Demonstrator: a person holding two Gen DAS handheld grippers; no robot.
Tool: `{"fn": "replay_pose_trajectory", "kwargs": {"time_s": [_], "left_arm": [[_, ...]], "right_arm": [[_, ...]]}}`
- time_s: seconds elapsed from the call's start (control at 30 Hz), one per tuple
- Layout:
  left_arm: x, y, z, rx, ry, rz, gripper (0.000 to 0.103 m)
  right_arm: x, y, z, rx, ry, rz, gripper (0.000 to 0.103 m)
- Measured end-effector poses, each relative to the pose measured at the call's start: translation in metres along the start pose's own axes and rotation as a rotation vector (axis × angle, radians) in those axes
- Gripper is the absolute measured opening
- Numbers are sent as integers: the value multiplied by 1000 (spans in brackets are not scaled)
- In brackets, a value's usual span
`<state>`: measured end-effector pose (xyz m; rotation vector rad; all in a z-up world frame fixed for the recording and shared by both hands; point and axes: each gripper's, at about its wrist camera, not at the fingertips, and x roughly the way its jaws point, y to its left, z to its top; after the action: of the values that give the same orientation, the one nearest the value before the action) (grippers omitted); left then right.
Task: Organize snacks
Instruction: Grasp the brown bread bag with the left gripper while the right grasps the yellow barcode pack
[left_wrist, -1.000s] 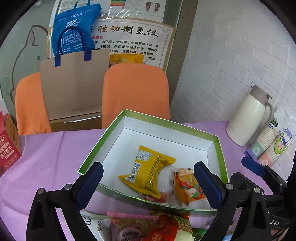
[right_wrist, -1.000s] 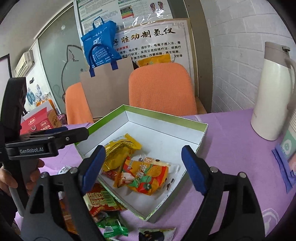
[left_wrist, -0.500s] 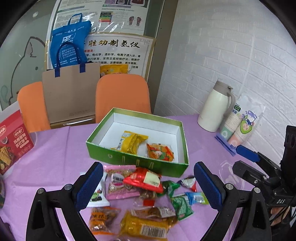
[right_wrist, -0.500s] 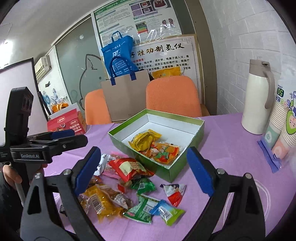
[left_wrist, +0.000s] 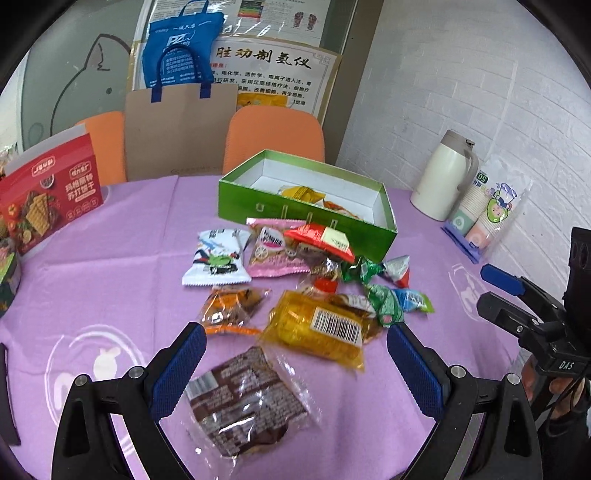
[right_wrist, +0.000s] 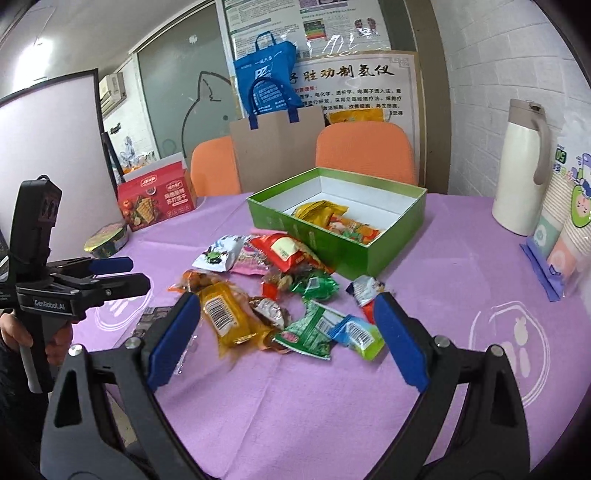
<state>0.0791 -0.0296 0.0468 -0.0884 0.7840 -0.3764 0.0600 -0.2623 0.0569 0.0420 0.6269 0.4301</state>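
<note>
Both grippers have pulled back from the green box (left_wrist: 306, 218), which a second ago filled the views. The left gripper (left_wrist: 295, 363) and right gripper (right_wrist: 286, 330) hover over the loose snack packets (right_wrist: 266, 291) on the purple surface (right_wrist: 443, 295), jaws spread wide and empty.

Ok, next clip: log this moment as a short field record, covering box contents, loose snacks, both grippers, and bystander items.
container: green box, open, on purple tablecloth
in box: yellow packet and orange packet
loose snacks: pile in front of box, including yellow barcode packet and brown packet nearest the left gripper
left gripper: open, empty, above brown packet
right gripper: open, empty, over the pile
bystanders: cream thermos, red biscuit box
</note>
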Motion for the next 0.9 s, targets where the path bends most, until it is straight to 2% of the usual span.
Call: {"fn": "replay_pose_trajectory", "kwargs": {"time_s": [0.13,0.27,0.37,0.53,0.6,0.7,0.9], "left_arm": [[-3,10,-28,15,38,50,100],[-5,21,-50,7,72,69,100],[-5,30,-57,-33,79,66,100],[-6,39,-60,-65,78,58,100],[-5,40,-61,-63,81,56,100],[1,41,-60,-65,92,43,100],[10,38,-59,-78,102,23,100]], "right_arm": [[28,21,-8,-56,53,56,94],[59,36,-12,-103,88,84,86],[84,44,-11,-119,130,94,76],[112,50,-18,-126,209,77,74],[109,52,-25,-102,262,109,69],[89,65,-39,-166,284,186,68],[71,66,-43,-198,245,134,68]]}}
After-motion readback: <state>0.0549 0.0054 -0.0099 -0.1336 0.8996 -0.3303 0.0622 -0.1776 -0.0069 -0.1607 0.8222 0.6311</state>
